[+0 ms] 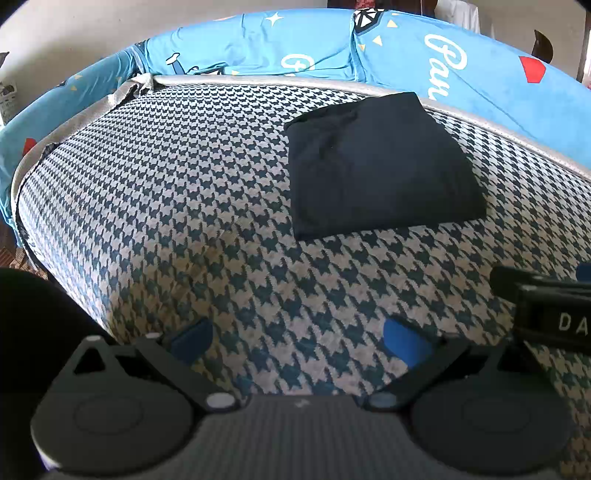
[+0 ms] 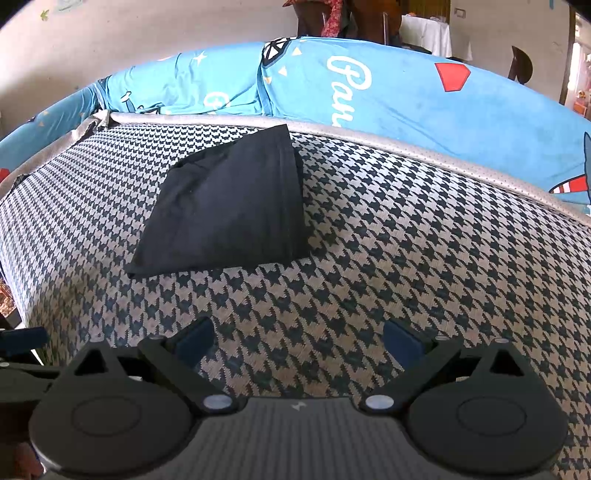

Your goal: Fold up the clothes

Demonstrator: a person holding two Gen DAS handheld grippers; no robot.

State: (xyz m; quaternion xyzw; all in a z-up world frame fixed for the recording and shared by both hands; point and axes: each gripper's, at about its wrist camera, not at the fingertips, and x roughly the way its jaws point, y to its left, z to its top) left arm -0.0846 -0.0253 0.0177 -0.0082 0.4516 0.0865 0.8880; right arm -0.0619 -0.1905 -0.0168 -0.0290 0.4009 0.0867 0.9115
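Note:
A dark navy garment (image 1: 380,166) lies folded into a compact rectangle on the houndstooth-patterned surface (image 1: 184,206), toward its far side. In the right wrist view the same folded garment (image 2: 229,206) sits left of centre, well ahead of the fingers. My left gripper (image 1: 299,338) is open, its blue-padded fingers spread wide above bare houndstooth fabric, short of the garment. My right gripper (image 2: 299,339) is open too, nothing between its pads, hovering over the near part of the surface (image 2: 406,258). The right gripper's body (image 1: 546,310) shows at the left view's right edge.
A bright blue printed cover (image 1: 480,62) with white lettering rises behind the surface along a grey piped edge (image 2: 406,144). The surface drops off at the left (image 1: 55,240). A pale wall and furniture (image 2: 424,33) stand beyond.

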